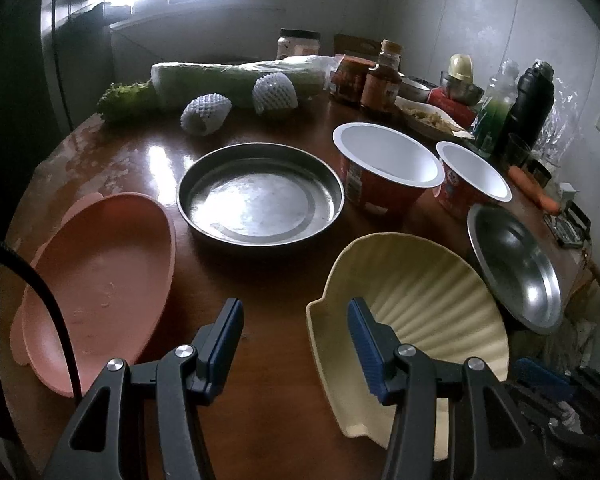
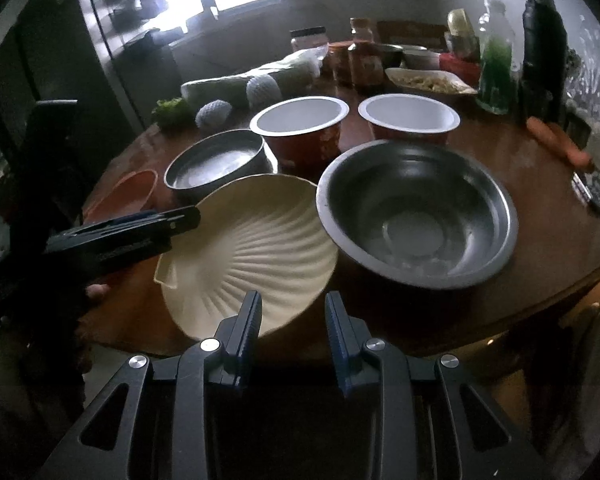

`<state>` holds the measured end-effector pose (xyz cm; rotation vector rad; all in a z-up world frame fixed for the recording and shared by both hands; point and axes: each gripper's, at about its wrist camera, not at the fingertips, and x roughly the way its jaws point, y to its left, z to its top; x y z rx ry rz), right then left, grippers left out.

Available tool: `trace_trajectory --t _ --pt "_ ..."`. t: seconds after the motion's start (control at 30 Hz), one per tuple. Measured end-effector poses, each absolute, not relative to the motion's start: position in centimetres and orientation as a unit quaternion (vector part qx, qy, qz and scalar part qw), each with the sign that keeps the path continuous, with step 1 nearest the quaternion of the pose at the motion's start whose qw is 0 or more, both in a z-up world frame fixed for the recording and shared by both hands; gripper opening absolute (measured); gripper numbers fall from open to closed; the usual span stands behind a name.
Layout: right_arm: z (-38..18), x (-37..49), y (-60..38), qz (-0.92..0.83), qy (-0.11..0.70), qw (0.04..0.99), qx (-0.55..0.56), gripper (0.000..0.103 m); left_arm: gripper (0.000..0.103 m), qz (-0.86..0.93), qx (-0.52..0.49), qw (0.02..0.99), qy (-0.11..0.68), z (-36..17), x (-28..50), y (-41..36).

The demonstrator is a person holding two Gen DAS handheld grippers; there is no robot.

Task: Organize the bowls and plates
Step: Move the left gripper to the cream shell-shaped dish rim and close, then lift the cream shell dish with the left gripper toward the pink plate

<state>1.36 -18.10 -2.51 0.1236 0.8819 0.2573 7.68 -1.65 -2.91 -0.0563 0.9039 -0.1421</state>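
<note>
A cream shell-shaped plate [image 2: 256, 248] lies at centre frame on the round wooden table [image 2: 540, 240], ribs fanning toward upper right, its tab end pointing lower left. A steel bowl [image 2: 416, 216] touches its right edge. Both the left gripper [image 1: 296, 316] and right gripper [image 2: 293, 308] hover with jaws apart, empty. Printing on the two red paper bowls [image 1: 384, 172] is unreadable. The pink plate [image 1: 100, 284] runs lengthwise up the lower left.

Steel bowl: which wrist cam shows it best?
Right wrist. There the steel bowl sits near centre, its whole rim and inner base visible, right of the shell plate. In the left wrist view the bowl is squeezed against the right edge, distorted and partly behind the plate.
</note>
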Motion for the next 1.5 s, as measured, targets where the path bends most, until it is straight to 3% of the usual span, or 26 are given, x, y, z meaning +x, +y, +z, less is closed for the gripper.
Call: trace_trajectory --t 0.47,0.7,1.13,1.5 --pt "-4.5 3.2 -17.6 0.124 0.443 0.884 0.076 0.033 0.054 -0.077 -0.032 0.894 0.439 -4.5 8.8 -2.0" --pt "-4.6 3.2 -16.8 0.122 0.431 0.893 0.051 0.033 0.028 -0.100 -0.031 0.895 0.434 -4.6 8.2 -2.5" --pt "-3.8 2.6 -15.2 0.140 0.426 0.893 0.035 0.032 0.028 -0.076 -0.031 0.904 0.420 -2.8 5.7 -0.9" --pt "-0.3 2.9 -9.2 0.192 0.391 0.900 -0.008 0.033 0.028 -0.014 -0.070 0.923 0.378 1.2 3.6 6.3"
